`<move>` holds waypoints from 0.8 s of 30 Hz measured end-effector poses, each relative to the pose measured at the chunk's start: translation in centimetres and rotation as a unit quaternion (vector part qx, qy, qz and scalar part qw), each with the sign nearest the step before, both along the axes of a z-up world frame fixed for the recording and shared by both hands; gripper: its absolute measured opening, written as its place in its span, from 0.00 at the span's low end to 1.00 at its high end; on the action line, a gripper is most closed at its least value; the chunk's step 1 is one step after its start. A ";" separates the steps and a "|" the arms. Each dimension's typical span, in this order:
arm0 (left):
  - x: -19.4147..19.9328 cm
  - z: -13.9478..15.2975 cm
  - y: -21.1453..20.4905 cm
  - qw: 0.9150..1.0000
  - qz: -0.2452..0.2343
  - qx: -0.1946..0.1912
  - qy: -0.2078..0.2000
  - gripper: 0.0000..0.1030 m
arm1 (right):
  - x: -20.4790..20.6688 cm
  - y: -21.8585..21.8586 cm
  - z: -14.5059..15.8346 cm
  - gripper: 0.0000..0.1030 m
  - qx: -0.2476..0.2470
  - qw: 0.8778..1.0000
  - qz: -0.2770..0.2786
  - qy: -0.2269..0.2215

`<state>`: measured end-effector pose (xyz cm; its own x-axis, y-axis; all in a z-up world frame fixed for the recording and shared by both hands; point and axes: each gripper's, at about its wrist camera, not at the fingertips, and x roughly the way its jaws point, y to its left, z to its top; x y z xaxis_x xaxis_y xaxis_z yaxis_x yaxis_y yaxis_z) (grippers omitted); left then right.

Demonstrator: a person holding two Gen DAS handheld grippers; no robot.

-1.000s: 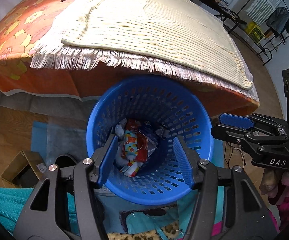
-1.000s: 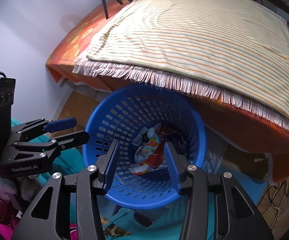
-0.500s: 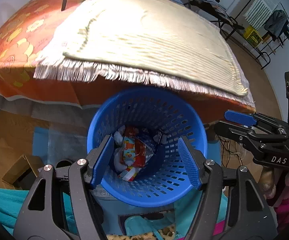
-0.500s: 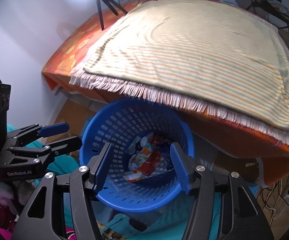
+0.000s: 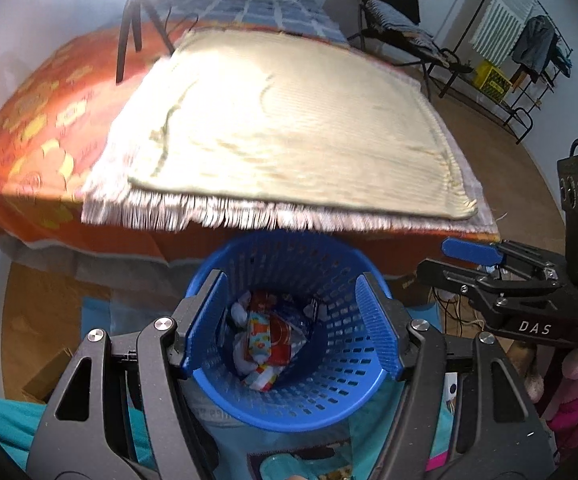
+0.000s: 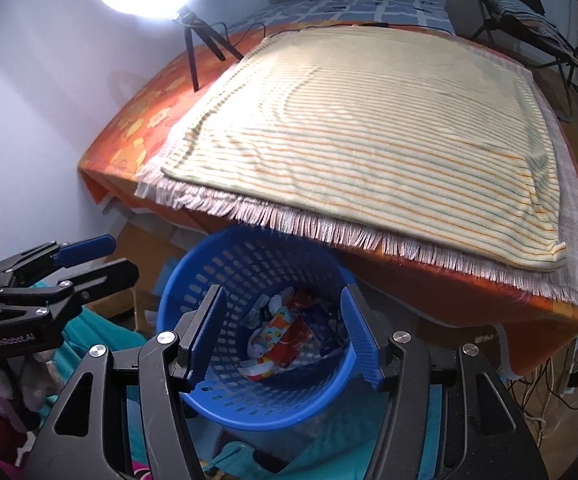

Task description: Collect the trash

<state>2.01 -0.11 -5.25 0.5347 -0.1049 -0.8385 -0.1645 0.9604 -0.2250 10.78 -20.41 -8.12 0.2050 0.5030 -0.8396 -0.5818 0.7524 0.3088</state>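
Above blue basket (image 5: 329, 400), both grippers level, jaws apart

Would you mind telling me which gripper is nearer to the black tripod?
Left. The tripod stands at the far left; the left gripper is on that side of the blue basket, the right gripper beside it, farther right.

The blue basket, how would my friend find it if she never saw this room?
Find the big bed with the orange sheet and the striped fringed blanket. At its foot, just under the fringe, stands the blue basket. It is round with holes all over its wall, and colourful wrappers lie inside.
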 end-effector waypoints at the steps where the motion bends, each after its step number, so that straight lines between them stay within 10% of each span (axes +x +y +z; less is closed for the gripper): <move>1: 0.1 0.3 -0.1 1.000 -0.001 0.003 -0.004 0.66 | 0.1 -0.2 0.2 0.57 0.004 1.000 -0.002 -0.001; 24: 0.5 9.0 -1.7 0.993 0.007 0.045 -0.108 0.91 | 1.2 -2.6 6.8 0.58 0.042 0.995 -0.050 -0.077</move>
